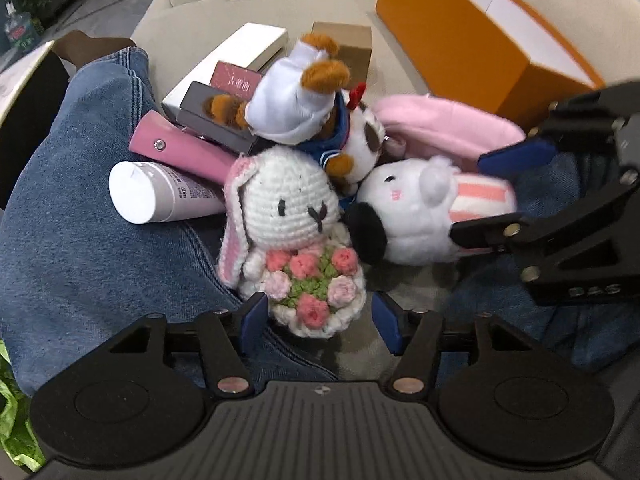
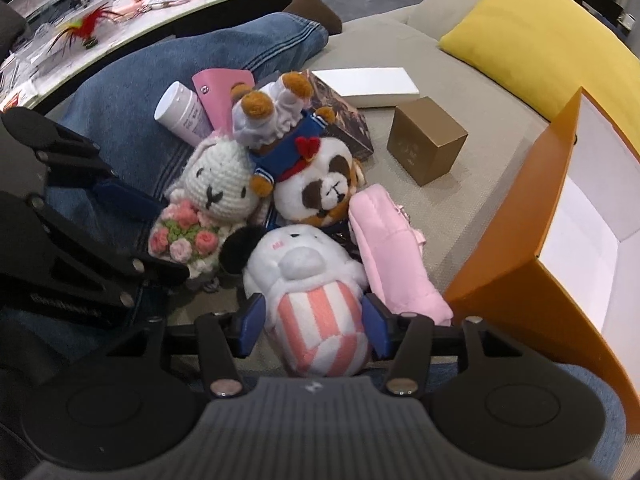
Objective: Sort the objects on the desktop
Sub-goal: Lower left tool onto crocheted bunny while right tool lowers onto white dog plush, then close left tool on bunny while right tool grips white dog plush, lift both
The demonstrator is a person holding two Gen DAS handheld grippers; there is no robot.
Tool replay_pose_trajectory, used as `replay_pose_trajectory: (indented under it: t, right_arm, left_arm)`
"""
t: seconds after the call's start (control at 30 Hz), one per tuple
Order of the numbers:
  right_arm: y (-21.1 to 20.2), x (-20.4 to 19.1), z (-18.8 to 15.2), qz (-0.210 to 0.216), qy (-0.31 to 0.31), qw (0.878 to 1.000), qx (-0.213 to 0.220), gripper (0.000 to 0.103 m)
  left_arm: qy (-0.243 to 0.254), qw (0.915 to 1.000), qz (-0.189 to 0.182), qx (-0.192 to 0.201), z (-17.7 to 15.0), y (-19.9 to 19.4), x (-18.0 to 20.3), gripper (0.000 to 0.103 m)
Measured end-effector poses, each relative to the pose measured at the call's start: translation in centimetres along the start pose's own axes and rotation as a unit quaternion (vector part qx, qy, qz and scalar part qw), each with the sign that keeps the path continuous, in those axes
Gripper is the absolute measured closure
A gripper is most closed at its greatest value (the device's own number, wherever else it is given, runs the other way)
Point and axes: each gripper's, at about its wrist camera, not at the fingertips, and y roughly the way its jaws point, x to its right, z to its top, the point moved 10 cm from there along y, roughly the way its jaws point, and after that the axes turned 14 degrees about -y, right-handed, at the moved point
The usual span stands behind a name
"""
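A pile of toys lies on a beige sofa. My left gripper [image 1: 318, 320] stands open around the base of a crocheted white bunny with a flower bouquet [image 1: 288, 216]; its pads flank the bouquet without clearly pressing it. My right gripper [image 2: 314, 326] has its pads against the pink-striped body of a white plush dog with black ears [image 2: 308, 276]. It also shows in the left wrist view [image 1: 498, 192], around the same dog [image 1: 416, 208]. A panda in a blue sailor suit [image 2: 316, 176] lies upside down behind them.
An open orange box [image 2: 560, 216] stands at the right. A pink plush pouch [image 2: 392, 248], gold cube box [image 2: 426, 144], white flat box [image 2: 368, 86], pink case [image 1: 180, 152], cream tube [image 1: 160, 196] and dark small box [image 1: 216, 118] surround the toys. A jeans-clad leg [image 1: 80, 200] lies at the left.
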Motion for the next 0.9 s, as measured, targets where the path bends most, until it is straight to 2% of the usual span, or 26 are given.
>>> replay_pose_trajectory:
  t: [0.2, 0.3, 0.43, 0.6, 0.63, 0.9]
  right_arm:
    - [1.4, -0.4, 0.5, 0.026, -0.075, 0.996, -0.03, 0.046]
    - [2.4, -0.9, 0.9, 0.04, -0.108, 0.992, -0.048, 0.041]
    - [3.8, -1.1, 1.1, 0.038, -0.135, 0.988, -0.063, 0.035]
    - [5.1, -0.5, 0.7, 0.058, -0.092, 0.992, -0.071, 0.035]
    - [5.1, -0.5, 0.6, 0.059, -0.086, 0.992, -0.069, 0.036]
    - [3.0, -0.3, 0.5, 0.032, -0.06, 0.997, -0.041, 0.042]
  left_arm:
    - [-0.009, 0.9999, 0.008, 0.003, 0.0, 1.1, -0.2, 0.033]
    - [-0.011, 0.9999, 0.01, 0.005, 0.1, 1.2, -0.3, 0.032]
    - [-0.017, 0.9998, 0.01, 0.006, 0.2, 1.4, -0.6, 0.031]
    - [-0.016, 0.9997, 0.016, 0.01, 0.0, 1.7, -0.9, 0.033]
    - [-0.015, 0.9997, 0.017, 0.012, 0.4, 2.2, 0.0, 0.034]
    - [-0.03, 0.999, 0.006, 0.034, -0.5, -0.3, -0.2, 0.045]
